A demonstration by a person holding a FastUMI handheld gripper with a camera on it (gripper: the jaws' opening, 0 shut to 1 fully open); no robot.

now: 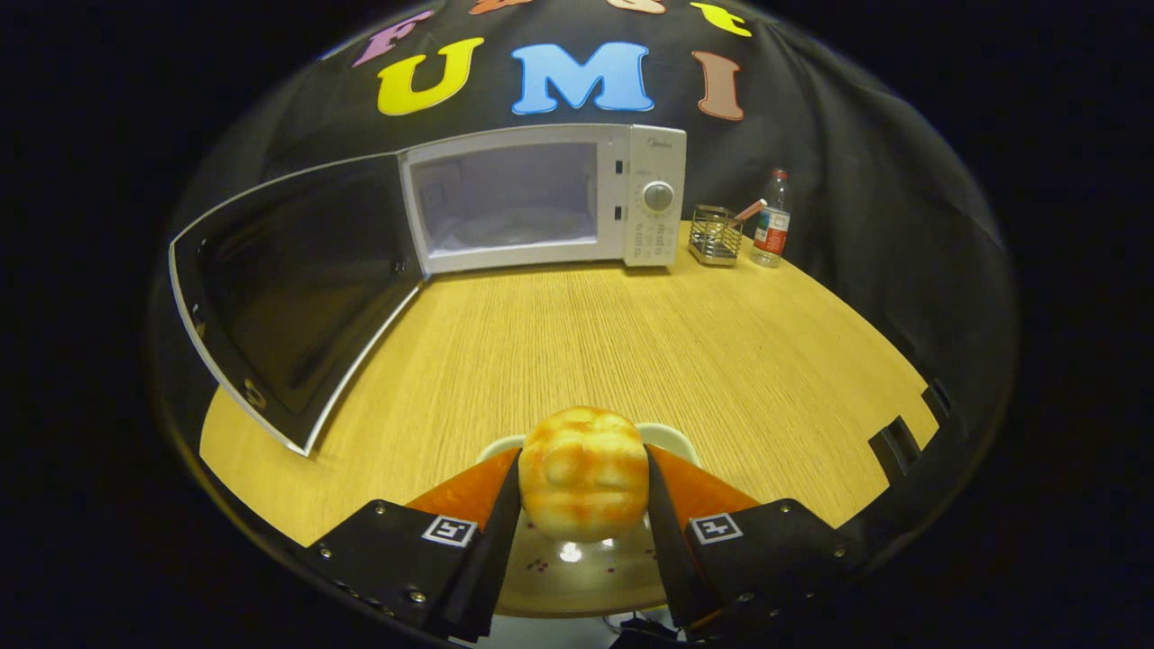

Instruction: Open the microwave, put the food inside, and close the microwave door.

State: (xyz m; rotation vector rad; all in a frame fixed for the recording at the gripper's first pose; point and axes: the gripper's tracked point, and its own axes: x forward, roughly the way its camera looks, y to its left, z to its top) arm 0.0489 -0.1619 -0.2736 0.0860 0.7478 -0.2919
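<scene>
**Mia:** What does the gripper (pixel 584 491) have?

**Ben:** It has a bun (pixel 583 484). The bun is round and golden with some orange on it. It sits right between the two fingers (pixel 494 532). One finger presses on each side, so the gripper is closed on the bun.

**Mia:** Is the bun on something?

**Ben:** There is a plate (pixel 577 577) under it. The plate is pale with tiny red dots. I cannot tell if the bun touches the plate or is a bit above it.

**Mia:** Where is the plate?

**Ben:** On the near edge of the bench (pixel 631 342). The bench is made of light wood.

**Mia:** And the microwave (pixel 541 198)?

**Ben:** It is white. It stands at the far side of the bench, well beyond the fingers, by the black wall. Its door (pixel 288 288) is wide open. The door swings out to the left and comes toward us over the bench. The inside of the door is dark. I can see into the microwave, and the inside looks pale.

**Mia:** What is on the front of it?

**Ben:** A round knob (pixel 658 196), on the right side of the front.

**Mia:** Is there other stuff?

**Ben:** Yes. Just to the right of the microwave is a small wire basket (pixel 716 236) with something pink sticking out. Right beside that is a bottle (pixel 773 221) with a red label. Both are far from the bun.
</scene>
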